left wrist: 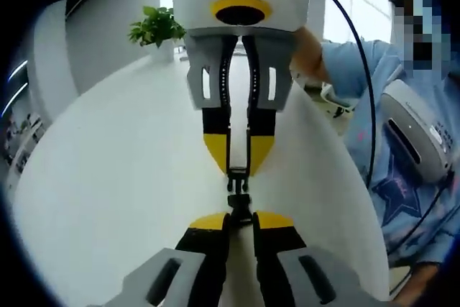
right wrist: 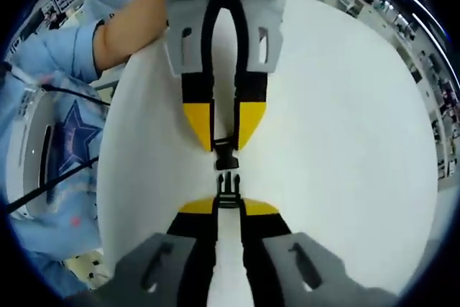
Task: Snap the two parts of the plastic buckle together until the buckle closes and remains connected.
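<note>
Black plastic buckle, two parts: pronged part (right wrist: 228,186) clamped in right gripper (right wrist: 228,203), socket part (right wrist: 224,150) clamped in left gripper (right wrist: 224,141); tips facing, seemingly slight gap, above white table (right wrist: 345,141)

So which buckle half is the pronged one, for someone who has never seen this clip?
Start from the wide white round table, then find the two yellow-tipped grippers meeting nose to nose above it. The right gripper, rising from the bottom of the right gripper view, pinches the small black plastic pronged buckle half. Its prongs point across a narrow gap at the blunt black socket half in the left gripper.
</note>
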Demonstrator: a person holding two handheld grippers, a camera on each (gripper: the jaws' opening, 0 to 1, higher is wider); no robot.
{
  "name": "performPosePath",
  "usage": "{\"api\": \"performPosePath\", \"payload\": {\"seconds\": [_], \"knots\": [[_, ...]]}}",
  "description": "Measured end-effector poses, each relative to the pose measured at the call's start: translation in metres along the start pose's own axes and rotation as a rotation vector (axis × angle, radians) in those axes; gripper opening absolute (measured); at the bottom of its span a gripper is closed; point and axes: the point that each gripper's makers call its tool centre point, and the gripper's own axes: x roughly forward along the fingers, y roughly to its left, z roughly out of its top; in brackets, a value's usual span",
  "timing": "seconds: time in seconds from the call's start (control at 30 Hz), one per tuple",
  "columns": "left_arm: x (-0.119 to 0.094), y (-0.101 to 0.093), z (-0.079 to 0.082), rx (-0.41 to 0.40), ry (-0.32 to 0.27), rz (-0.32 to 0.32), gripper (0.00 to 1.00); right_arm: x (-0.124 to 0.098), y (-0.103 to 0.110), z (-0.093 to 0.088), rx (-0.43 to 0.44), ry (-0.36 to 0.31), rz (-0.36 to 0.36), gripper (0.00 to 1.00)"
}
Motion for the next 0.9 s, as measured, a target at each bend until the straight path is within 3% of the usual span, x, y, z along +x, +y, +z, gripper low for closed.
{"api": "performPosePath", "payload": {"seconds": [0.33,0.43,0.5,0.57,0.9], "knots": [[-0.0001,0.0045,-0.0005,-0.005,-0.006,0.006,0.12,0.002,0.0016,0.0058,-0.054,-0.008,-0.004,0.12],[-0.0006,0.0065,-0.0004,-0.005,-0.011,0.004,0.12,0.0022,0.0023,0.0067,-0.103,-0.007,-0.002,0.11],[0.0,0.0061,-0.0003,-0.003,-0.014,0.001,0.12,0.0027,0.003,0.0088,-0.182,-0.013,0.011,0.11],[0.0012,0.0052,0.0006,0.003,-0.019,-0.002,0.12,0.0029,0.0032,0.0089,-0.196,-0.014,0.029,0.11],[0.0033,0.0029,0.0019,-0.009,-0.017,-0.001,0.12,0.0023,0.0038,0.0086,-0.168,-0.04,0.043,0.11]]}}
